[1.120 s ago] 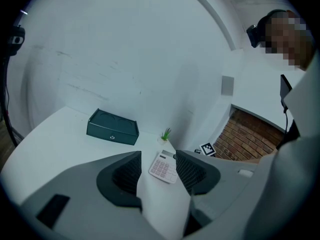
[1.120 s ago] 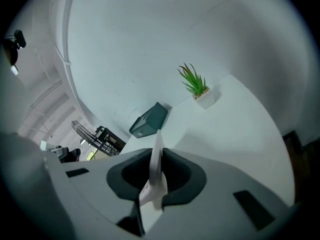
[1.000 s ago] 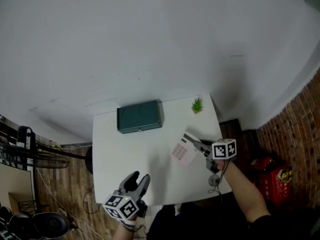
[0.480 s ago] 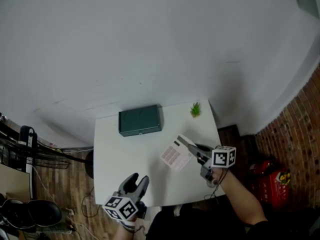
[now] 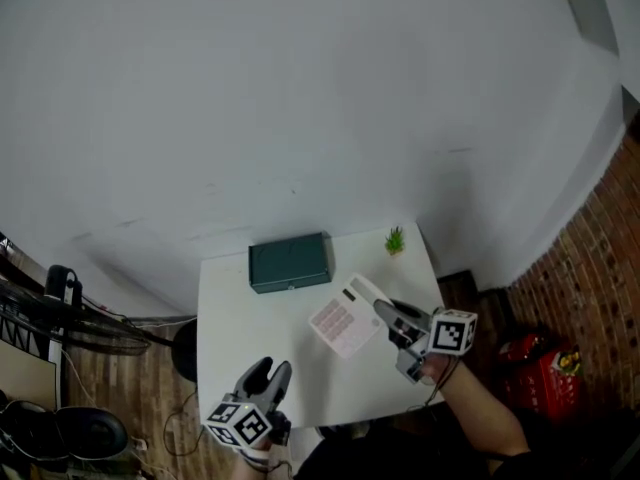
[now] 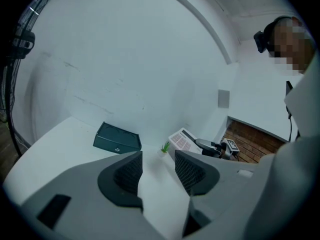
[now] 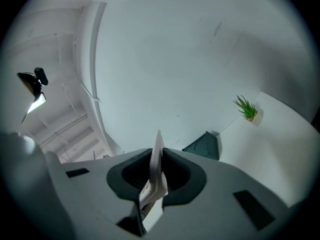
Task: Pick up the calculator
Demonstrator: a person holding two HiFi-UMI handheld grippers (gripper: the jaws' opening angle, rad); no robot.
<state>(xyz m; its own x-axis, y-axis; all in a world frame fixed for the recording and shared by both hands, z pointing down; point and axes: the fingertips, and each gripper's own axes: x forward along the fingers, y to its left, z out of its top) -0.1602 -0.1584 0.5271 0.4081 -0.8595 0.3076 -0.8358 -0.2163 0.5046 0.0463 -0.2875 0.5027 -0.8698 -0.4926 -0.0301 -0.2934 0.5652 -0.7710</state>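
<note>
The calculator (image 5: 343,321), white with pink keys, hangs tilted above the white table (image 5: 228,313), gripped by its right edge. My right gripper (image 5: 384,312) is shut on it. In the right gripper view the calculator (image 7: 157,170) shows edge-on, pinched between the two dark pads. From the left gripper view the calculator (image 6: 182,140) is raised at the far right, with the right gripper (image 6: 214,147) behind it. My left gripper (image 5: 265,372) is open near the table's front edge, and nothing lies between its jaws (image 6: 157,164).
A dark green box (image 5: 290,263) lies at the back of the table. A small potted plant (image 5: 396,240) stands at the back right corner. Left of the table are a stand and cables on the wooden floor (image 5: 60,308). A brick wall (image 5: 600,268) rises at the right.
My right gripper has lifted the calculator off the table and carried it up and to the left. The left gripper has risen a little near the front edge.
</note>
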